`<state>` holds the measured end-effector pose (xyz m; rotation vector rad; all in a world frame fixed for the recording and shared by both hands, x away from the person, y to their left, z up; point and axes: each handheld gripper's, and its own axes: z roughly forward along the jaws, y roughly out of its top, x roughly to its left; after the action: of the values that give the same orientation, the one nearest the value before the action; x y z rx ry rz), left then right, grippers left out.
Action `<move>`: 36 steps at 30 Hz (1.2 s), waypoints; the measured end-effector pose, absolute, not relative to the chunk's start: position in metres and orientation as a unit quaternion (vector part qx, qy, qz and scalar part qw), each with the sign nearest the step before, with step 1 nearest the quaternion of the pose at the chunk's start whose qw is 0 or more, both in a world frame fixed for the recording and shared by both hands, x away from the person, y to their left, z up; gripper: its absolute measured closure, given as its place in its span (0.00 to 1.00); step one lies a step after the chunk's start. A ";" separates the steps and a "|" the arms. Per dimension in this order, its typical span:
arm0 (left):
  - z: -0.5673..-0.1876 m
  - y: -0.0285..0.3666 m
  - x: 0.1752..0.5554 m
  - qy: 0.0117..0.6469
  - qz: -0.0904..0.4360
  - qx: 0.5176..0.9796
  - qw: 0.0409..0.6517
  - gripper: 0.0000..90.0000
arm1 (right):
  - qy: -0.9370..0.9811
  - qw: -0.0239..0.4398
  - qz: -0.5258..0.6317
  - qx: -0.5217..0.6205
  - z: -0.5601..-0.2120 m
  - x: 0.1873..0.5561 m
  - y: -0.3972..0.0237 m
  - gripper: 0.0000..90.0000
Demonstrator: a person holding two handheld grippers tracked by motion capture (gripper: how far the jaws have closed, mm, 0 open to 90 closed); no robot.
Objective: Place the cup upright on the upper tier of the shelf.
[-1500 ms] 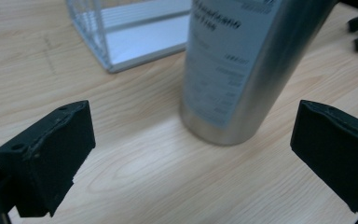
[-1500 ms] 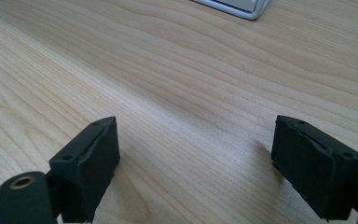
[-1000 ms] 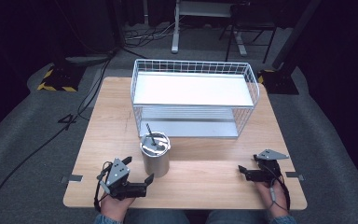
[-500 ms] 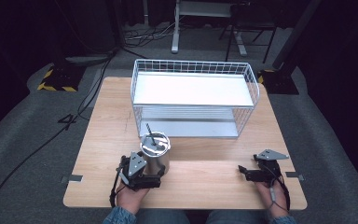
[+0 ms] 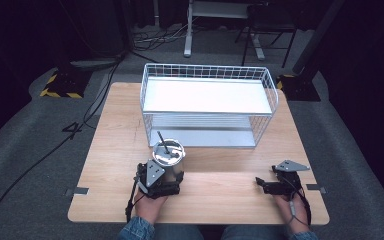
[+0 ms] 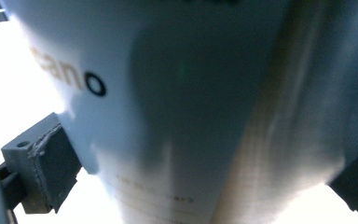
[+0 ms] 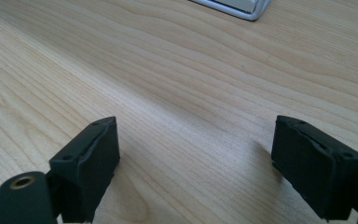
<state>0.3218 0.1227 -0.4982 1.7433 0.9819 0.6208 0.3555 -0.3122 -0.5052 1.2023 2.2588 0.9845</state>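
Observation:
A shiny metal cup (image 5: 168, 154) with a dark stick standing in it sits on the wooden table (image 5: 220, 195), just in front of the wire basket. My left gripper (image 5: 169, 179) is open, with one jaw on each side of the cup's lower part. In the left gripper view the cup's wall (image 6: 191, 93) is very close and bears printed letters, and the left gripper (image 6: 205, 177) has a pad (image 6: 46, 163) right beside it. Whether the pads touch the cup is unclear. My right gripper (image 5: 259, 184) rests open on the table at the front right, and in its own view the right gripper (image 7: 196, 158) has bare wood between its jaws.
A white wire basket (image 5: 207, 70) with a flat white shelf stands across the back half of the table. Its metal base corner (image 7: 242, 9) shows at the top of the right gripper view. Bare wood lies between the two grippers. Cables and stands sit on the dark floor beyond.
My left gripper has moved right and forward from the front left of the table until its jaws stand around the cup. The cup and the right gripper have stayed in place.

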 end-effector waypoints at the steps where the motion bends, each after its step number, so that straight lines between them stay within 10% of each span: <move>1: -0.498 0.123 0.322 0.406 0.257 0.721 0.500 0.02 | 0.807 0.199 0.352 0.430 -0.505 0.356 -0.312 0.18; 36: -0.472 0.122 0.318 0.384 0.250 0.737 0.496 0.04 | 0.805 0.195 0.352 0.436 -0.505 0.357 -0.312 0.17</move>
<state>0.3177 0.1218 -0.4716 1.7856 0.9302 0.6059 0.3570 -0.3125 -0.5054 1.2211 2.2572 0.9882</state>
